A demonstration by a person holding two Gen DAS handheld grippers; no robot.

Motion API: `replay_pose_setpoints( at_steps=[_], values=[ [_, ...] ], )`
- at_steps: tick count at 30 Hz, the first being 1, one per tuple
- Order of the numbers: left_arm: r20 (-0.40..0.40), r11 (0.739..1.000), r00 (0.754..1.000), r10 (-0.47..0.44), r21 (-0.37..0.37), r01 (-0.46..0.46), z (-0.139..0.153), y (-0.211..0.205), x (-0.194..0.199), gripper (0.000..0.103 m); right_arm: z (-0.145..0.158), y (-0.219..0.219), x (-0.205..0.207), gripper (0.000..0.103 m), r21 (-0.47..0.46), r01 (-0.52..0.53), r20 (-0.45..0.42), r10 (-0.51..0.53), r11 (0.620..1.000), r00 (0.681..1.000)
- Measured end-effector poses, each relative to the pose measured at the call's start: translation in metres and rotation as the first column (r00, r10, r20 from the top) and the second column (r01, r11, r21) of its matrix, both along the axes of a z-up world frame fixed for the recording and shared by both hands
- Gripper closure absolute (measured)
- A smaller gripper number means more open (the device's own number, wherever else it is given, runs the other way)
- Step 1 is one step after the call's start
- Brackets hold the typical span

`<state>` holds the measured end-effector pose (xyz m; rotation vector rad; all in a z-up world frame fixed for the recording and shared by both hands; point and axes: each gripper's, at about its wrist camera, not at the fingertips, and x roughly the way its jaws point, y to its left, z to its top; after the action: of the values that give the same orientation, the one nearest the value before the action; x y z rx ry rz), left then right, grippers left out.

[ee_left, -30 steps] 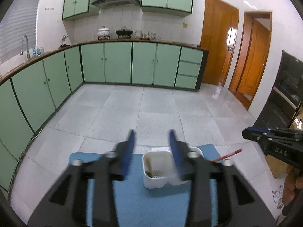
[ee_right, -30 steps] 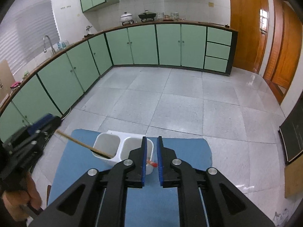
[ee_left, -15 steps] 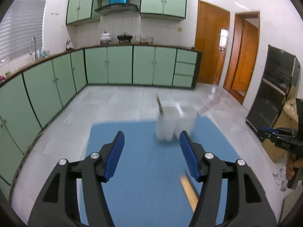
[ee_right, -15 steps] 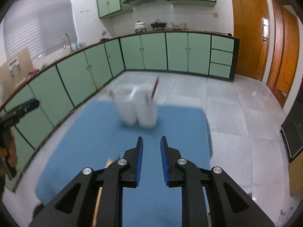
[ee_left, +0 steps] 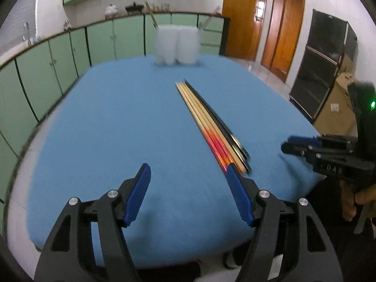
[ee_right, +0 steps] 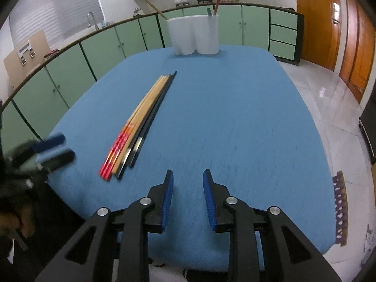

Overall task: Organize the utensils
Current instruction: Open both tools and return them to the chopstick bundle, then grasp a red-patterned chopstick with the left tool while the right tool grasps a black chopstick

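Observation:
A row of several chopsticks (ee_left: 206,122), wooden with red ends and black ones, lies on the blue table (ee_left: 117,117); it also shows in the right wrist view (ee_right: 141,117). A white two-compartment utensil holder (ee_right: 193,35) stands at the far edge (ee_left: 177,44), with one chopstick in each compartment. My left gripper (ee_left: 188,171) is open and empty near the front edge, its right finger beside the red ends. My right gripper (ee_right: 188,176) is open and empty, right of the chopsticks.
Green kitchen cabinets (ee_right: 70,70) run behind and to the left. Wooden doors (ee_left: 246,18) and a black appliance (ee_left: 324,65) stand at the right. The right gripper shows at the right of the left wrist view (ee_left: 329,155).
Both grippers pulled back from the holder and dropped low to the table's front edge. The right gripper opened from shut. The chopsticks on the table came into view.

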<state>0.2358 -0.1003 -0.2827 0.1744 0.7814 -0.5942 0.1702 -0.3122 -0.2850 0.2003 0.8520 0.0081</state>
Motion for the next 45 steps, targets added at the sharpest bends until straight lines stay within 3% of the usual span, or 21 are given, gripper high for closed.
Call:
replay_pose_setpoints(
  at_steps=[11,20,28,36,45],
  values=[
    [0.01,0.998,1.0,-0.001,0.068,0.0,-0.023,-0.023,-0.007,0.039,-0.006,0.01,-0.006,0.073,-0.017,-0.014,0.007,0.014,1.0,1.0],
    [-0.006,0.994,0.995,0.095,0.051,-0.095,-0.021,-0.003,0.017,0.038,-0.007,0.02,-0.001,0.068,-0.055,-0.039,0.017,0.04,0.998,0.999],
    [-0.006,0.998,0.999,0.032,0.045,-0.031,-0.02,-0.014,0.006,0.039,-0.01,0.041,-0.003,0.066,-0.127,-0.082,0.036,0.087,0.989,0.996],
    [-0.006,0.997,0.997,0.074,0.036,-0.074,-0.023,-0.016,0.013,0.039,-0.01,0.045,-0.003,0.065,-0.13,-0.086,0.042,0.092,0.988,0.995],
    [0.01,0.991,0.992,0.123,0.042,-0.123,-0.021,-0.005,0.023,0.043,-0.014,0.072,0.007,0.064,-0.243,-0.131,0.101,0.16,0.961,0.982]
  ],
)
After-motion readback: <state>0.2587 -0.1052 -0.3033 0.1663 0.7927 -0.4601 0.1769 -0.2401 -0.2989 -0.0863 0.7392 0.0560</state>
